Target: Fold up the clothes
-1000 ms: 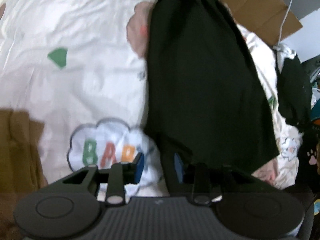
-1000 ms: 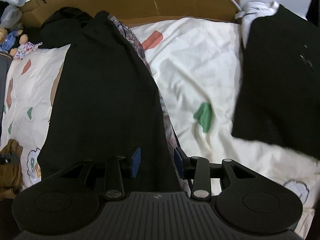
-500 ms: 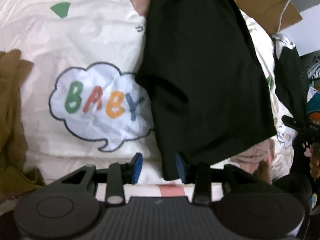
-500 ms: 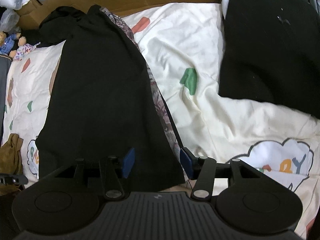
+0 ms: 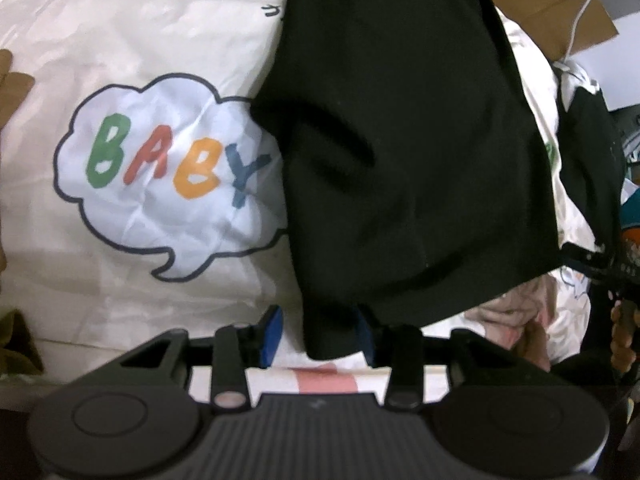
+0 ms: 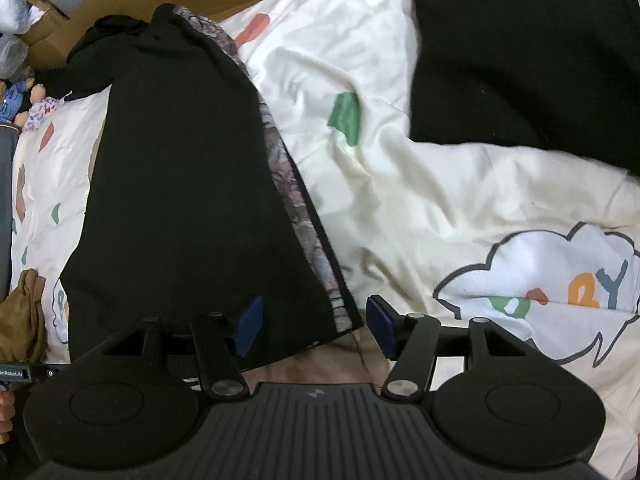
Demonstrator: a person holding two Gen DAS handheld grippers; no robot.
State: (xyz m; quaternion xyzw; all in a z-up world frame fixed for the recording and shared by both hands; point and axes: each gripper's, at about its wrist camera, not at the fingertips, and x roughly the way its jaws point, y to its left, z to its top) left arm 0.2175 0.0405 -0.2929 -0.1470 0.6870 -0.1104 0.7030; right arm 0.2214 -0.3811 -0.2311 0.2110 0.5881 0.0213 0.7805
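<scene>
Both jaws are opening around the near corners of a black garment (image 5: pixel 400 140) stretched lengthwise across a printed bedsheet (image 5: pixel 160 40), the left gripper (image 5: pixel 316 332) and right gripper (image 6: pixel 314 326) apparently letting it settle flat for folding.

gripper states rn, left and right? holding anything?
Left gripper: jaws opening, corner of the black garment between them, not clamped.
Right gripper: jaws opening, black garment hem between them, pads clear.
</scene>
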